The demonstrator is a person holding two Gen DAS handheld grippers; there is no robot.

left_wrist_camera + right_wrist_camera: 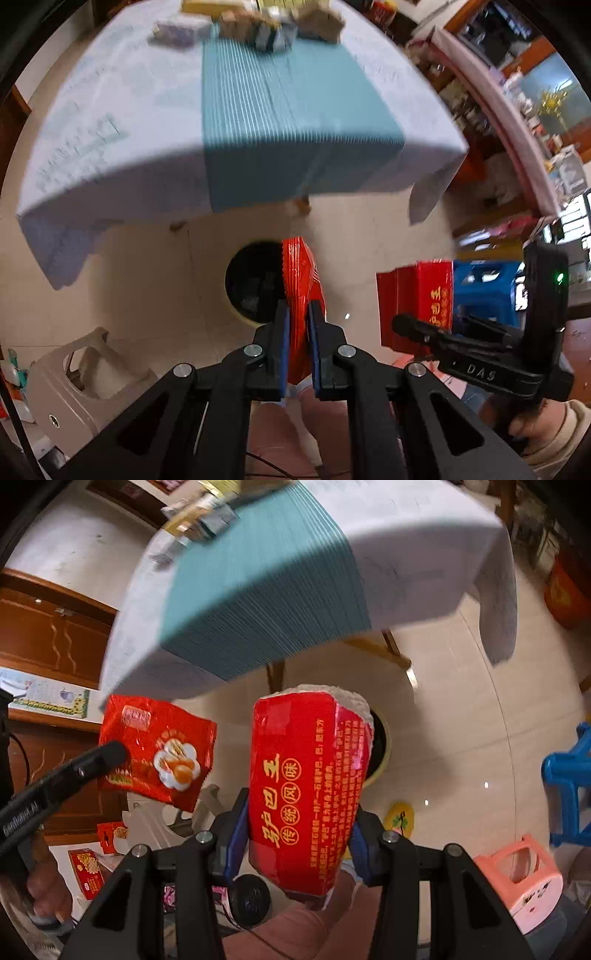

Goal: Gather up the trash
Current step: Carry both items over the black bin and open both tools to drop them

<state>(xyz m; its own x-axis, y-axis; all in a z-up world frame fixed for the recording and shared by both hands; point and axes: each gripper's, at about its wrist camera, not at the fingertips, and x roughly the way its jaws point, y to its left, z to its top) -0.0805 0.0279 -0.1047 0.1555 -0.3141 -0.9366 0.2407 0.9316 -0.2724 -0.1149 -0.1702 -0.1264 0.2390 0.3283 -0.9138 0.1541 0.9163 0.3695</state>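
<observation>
My left gripper [297, 314] is shut on a flat red snack wrapper [301, 280], seen edge-on above a round bin [247, 284] with a dark inside on the floor. The wrapper's printed face shows in the right wrist view [159, 749]. My right gripper [299, 812] is shut on a red box with yellow characters [306, 786], held upright with the bin's rim [380, 760] just behind it. The same box shows at the right of the left wrist view [417, 302]. More trash [258, 26] lies at the table's far end.
A table with a white cloth and teal runner [258, 103] stands beyond the bin. A beige stool [85, 373] is at the left, a blue stool [569, 775] and a pink stool [524, 878] at the right. Red packets [88, 871] lie on the floor.
</observation>
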